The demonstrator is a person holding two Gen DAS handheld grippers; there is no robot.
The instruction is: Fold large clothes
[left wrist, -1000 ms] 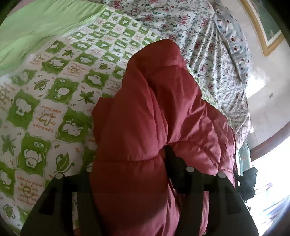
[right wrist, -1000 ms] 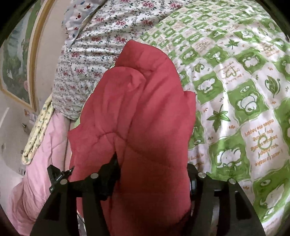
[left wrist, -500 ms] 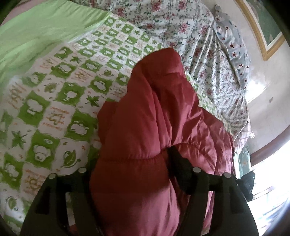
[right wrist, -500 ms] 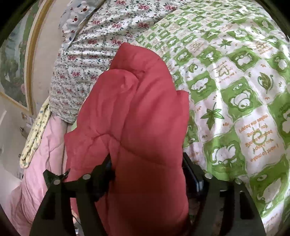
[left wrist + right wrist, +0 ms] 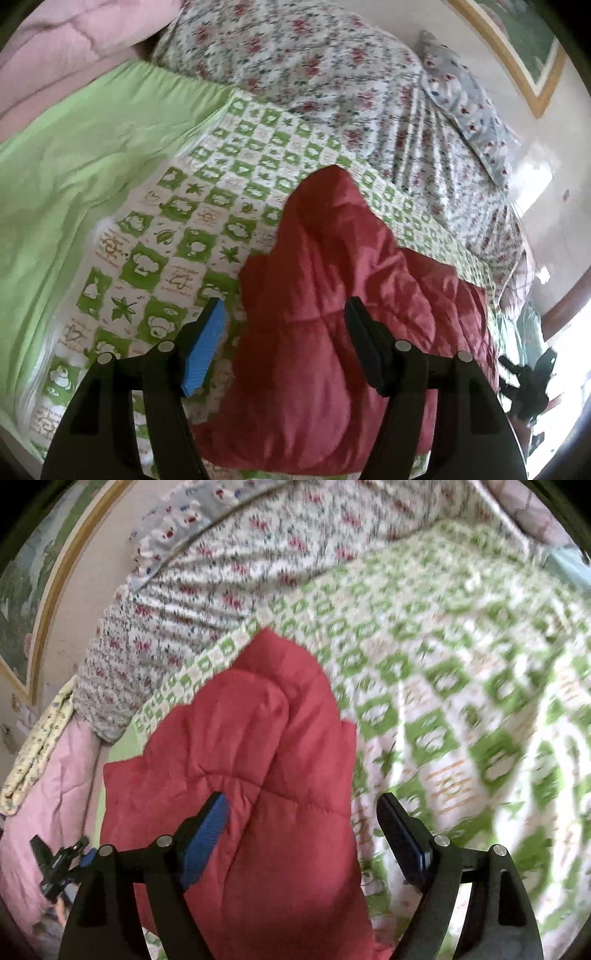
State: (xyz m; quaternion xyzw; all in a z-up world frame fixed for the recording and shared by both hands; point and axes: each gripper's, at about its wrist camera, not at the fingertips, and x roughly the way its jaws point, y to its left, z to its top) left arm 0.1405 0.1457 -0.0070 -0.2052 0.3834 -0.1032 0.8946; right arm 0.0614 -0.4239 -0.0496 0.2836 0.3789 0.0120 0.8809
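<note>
A red quilted jacket (image 5: 332,295) lies bunched on a green-and-white checked bedspread (image 5: 192,221). My left gripper (image 5: 284,325) is open above the jacket's near end, its blue pad (image 5: 207,347) left of the fabric and its dark finger over it. In the right wrist view the same jacket (image 5: 251,760) lies at the left of the bedspread (image 5: 461,701). My right gripper (image 5: 303,819) is open over the jacket's right edge, holding nothing. That view is blurred.
A floral quilt (image 5: 332,81) and a spotted pillow (image 5: 465,103) are piled at the bed's far side. A light green sheet (image 5: 74,155) lies at left with a pink quilt (image 5: 55,48) behind. A pink quilt (image 5: 48,775) hangs at the bed edge.
Both grippers have opened and let go of the red jacket, which now lies on the bed. Both have drawn back and risen a little.
</note>
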